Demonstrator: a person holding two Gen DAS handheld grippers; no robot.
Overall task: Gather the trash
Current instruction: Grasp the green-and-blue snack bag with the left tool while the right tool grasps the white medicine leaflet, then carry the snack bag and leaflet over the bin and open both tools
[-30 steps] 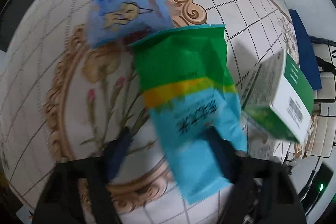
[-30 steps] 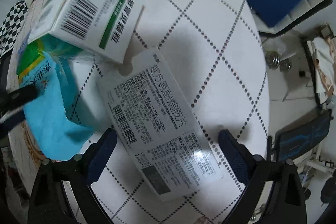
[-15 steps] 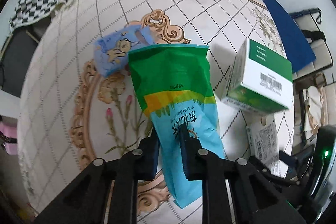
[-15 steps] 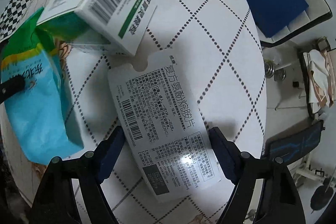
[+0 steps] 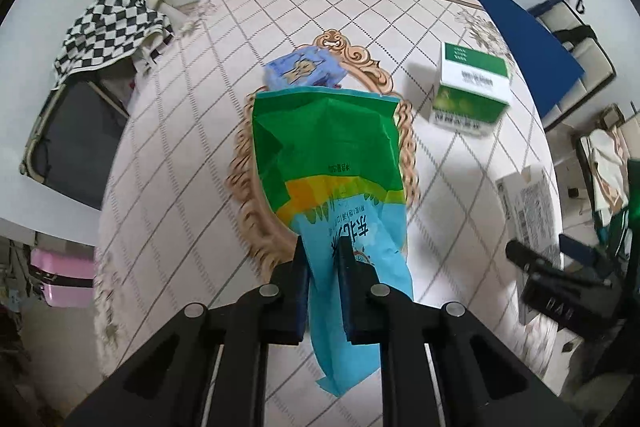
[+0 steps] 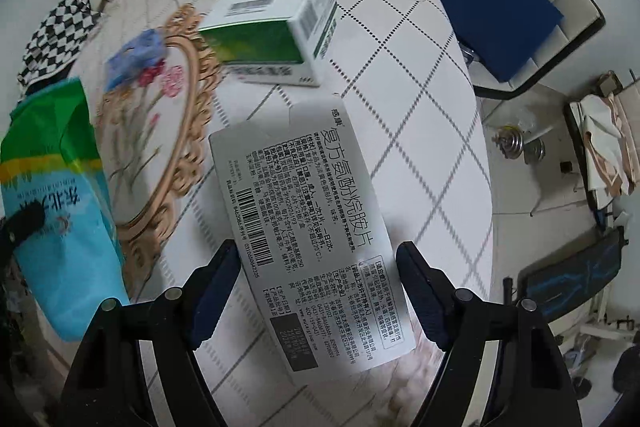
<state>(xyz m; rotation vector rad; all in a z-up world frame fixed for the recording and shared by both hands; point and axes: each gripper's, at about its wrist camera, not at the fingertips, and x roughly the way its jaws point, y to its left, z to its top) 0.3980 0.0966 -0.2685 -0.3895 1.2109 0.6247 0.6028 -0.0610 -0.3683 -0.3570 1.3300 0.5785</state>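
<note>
While I lift, left gripper [image 5: 323, 259]: fingers clamped on the green-blue bag [image 5: 328, 163]; thin pinch, may slip.
Right gripper [image 6: 316, 279]: fingers apart around the flat medicine box [image 6: 312, 239]; may tilt out toward 12 o'clock.

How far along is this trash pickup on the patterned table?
Nothing looks binned yet; no bin is in view. In hand: the left gripper is shut on the green-and-blue plastic snack bag, and the flat white printed medicine carton sits between the right gripper's jaws. Left on the table: the green-and-white cardboard box and the small blue wrapper.
</note>
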